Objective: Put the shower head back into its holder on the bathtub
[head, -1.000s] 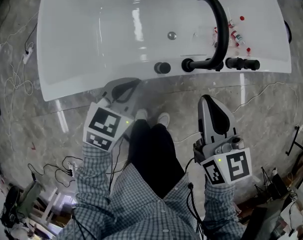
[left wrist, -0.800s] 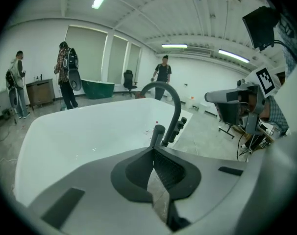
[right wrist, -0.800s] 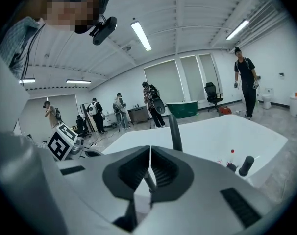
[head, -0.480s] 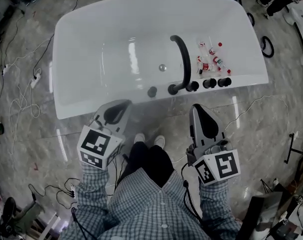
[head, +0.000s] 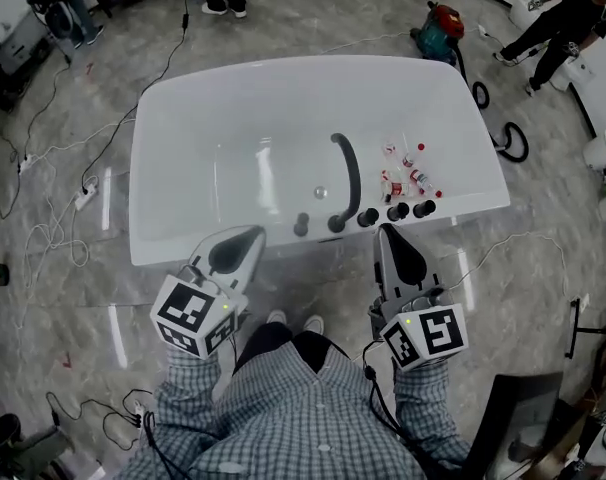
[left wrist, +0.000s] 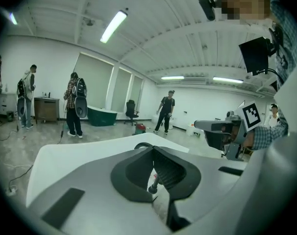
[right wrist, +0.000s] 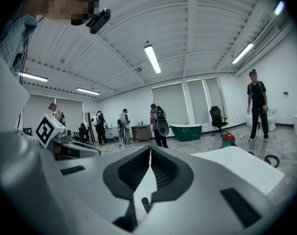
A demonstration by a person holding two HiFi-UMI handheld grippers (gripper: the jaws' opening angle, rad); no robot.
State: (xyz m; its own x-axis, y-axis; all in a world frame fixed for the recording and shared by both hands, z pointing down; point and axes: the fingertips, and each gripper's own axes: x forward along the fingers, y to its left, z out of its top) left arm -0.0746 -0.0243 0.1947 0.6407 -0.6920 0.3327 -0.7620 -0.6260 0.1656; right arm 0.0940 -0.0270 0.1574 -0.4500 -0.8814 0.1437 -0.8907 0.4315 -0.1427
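1. The left gripper (left wrist: 151,149) has its fingers (left wrist: 134,173) pressed together at the tips, with nothing between them.
2. The right gripper (right wrist: 149,149) is the same: its fingers (right wrist: 131,173) meet tip to tip and hold nothing.
3. Both pairs of fingers point toward the tub (head: 213,158) and end just short of its near rim. Neither pair touches it.
4. A row of black fittings (head: 396,211) sits on that rim, just ahead of the right fingertips and off to the right of the left ones. The arched spout (head: 349,168) rises from the left part of the row. Small bottles (head: 404,175) lie in the tub beyond it.
5. I judge the shower head to be one of the dark pieces at the right end of that row. From this height I cannot tell it from the knobs, nor whether it sits in its holder.
6. No handling is under way. Either the pickup has not begun or the head is already seated; these views do not settle which.
7. If the head is still loose, the right gripper is the nearer one.
   - Its fingers would need to open, drop forward to the rim and close across the handle.
   - The handle would then need lining up over the holder before it is lowered in.
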